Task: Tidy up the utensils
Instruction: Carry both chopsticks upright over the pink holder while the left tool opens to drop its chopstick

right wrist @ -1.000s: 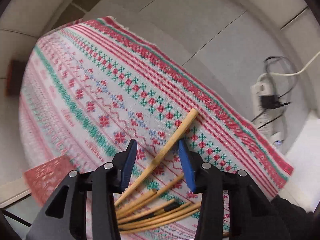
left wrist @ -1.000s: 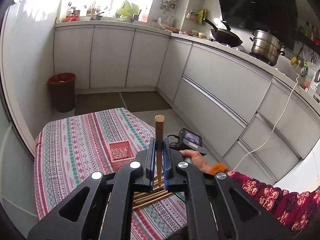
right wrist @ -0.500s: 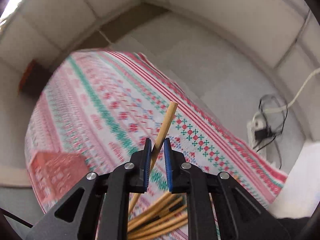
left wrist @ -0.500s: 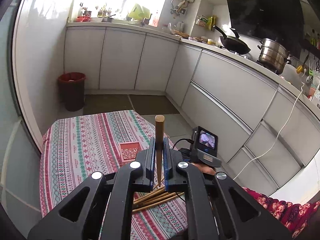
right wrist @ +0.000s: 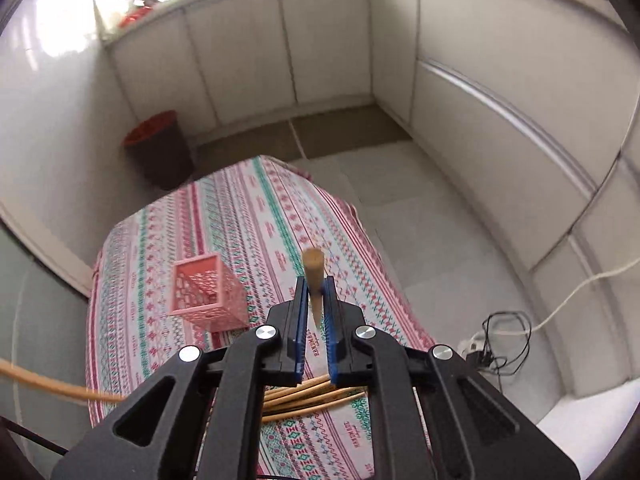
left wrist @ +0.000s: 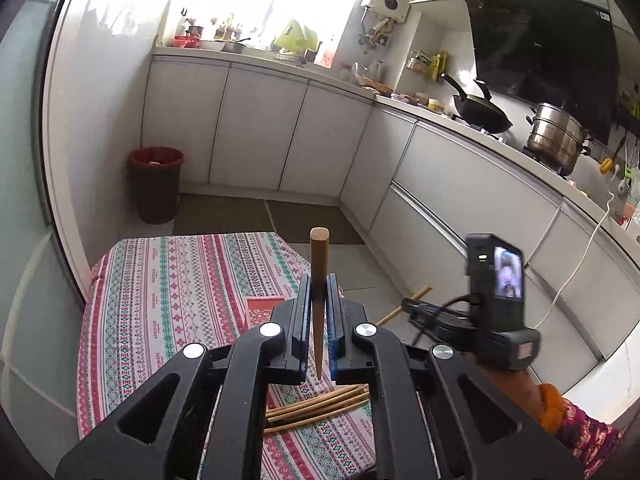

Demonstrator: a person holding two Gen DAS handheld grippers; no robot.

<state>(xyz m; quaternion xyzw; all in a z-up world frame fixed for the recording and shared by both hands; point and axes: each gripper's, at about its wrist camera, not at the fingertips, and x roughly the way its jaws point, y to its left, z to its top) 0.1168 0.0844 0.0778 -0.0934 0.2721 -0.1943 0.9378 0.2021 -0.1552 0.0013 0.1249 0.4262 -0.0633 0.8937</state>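
My left gripper (left wrist: 319,284) is shut on a wooden chopstick (left wrist: 319,260) that stands upright between its blue pads, above the striped tablecloth (left wrist: 180,280). My right gripper (right wrist: 315,286) is shut on another chopstick (right wrist: 313,268), held high over the table and pointing away from the camera. A pink mesh basket (right wrist: 208,292) stands on the cloth to the left of it, and is partly hidden behind my left fingers (left wrist: 258,308). A pile of several loose chopsticks (right wrist: 312,396) lies near the table's front edge (left wrist: 316,406). The right gripper's camera unit (left wrist: 496,280) shows at right.
A dark bin with a red liner (left wrist: 156,184) stands on the floor by white cabinets (left wrist: 256,128). A power strip with tangled cables (right wrist: 492,344) lies on the floor right of the table. A wok (left wrist: 480,112) and steel pot (left wrist: 556,136) sit on the counter.
My right gripper closed on a chopstick from the pile and lifted it well above the table, rolling as it rose. The left gripper kept its chopstick and shifted only slightly.
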